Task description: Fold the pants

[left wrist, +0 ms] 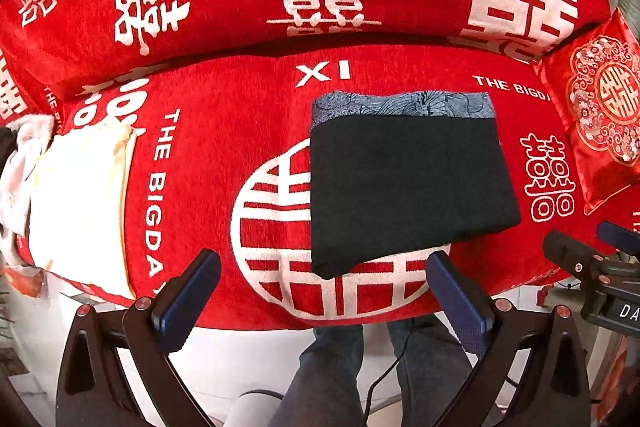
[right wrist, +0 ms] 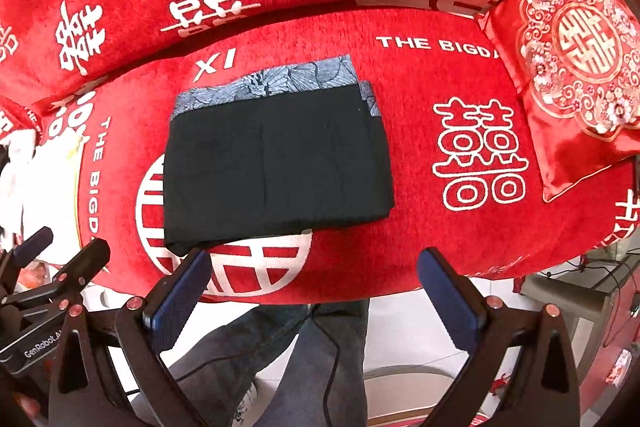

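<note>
Matt black cloth pants (left wrist: 408, 187) w/ fuzzy red cover (left wrist: 240, 131), glossy satin cushion (left wrist: 600, 107).

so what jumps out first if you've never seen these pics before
The bright red sofa cover with big white characters fills both views. At its middle lies the folded black pants, a grey patterned band along the far edge. A red embroidered cushion sits at the right end.
</note>
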`<state>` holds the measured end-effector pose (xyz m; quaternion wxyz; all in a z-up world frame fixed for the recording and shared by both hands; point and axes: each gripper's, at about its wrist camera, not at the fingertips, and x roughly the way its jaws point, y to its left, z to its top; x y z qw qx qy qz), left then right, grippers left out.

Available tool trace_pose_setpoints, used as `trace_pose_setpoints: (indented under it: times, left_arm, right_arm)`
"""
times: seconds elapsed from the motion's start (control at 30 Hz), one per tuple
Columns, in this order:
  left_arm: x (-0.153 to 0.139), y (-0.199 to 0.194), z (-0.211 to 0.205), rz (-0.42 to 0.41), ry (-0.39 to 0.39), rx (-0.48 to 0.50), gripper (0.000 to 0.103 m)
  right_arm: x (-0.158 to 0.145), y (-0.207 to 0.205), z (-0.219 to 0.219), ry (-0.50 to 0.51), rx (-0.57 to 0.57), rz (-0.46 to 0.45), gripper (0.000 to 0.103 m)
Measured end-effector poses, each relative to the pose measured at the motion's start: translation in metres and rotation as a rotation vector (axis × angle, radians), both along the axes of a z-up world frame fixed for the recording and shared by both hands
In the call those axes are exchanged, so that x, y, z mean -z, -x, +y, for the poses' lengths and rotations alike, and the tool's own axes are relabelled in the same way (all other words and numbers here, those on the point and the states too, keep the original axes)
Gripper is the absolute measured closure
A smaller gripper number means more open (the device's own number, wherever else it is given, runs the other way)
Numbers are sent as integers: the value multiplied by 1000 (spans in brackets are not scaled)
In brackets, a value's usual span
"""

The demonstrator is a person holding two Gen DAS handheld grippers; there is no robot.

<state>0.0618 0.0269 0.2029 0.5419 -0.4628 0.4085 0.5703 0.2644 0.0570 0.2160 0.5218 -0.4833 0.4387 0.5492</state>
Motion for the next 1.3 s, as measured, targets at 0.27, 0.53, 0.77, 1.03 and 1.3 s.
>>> trace_pose_setpoints:
  times: [0.27, 0.53, 0.77, 1.03, 1.3]
  left_arm:
    - [-5, -1, 0, 5, 5, 5, 0]
    - [-7, -1, 0, 14, 3, 12, 0]
    - [-8, -1, 2, 18, 9, 14, 0]
    - [-7, -1, 4, 29, 10, 22, 0]
    - [-4, -7, 4, 79, 10, 62, 0]
  right_arm:
    - [-6, 7, -3, -2, -7, -17, 0]
    - [-6, 13, 0, 6, -29, -23, 0]
    - [-7, 19, 4, 12, -45, -22, 0]
    - [-6, 19, 6, 18, -50, -29, 0]
    - [-4, 21, 6, 18, -50, -39, 0]
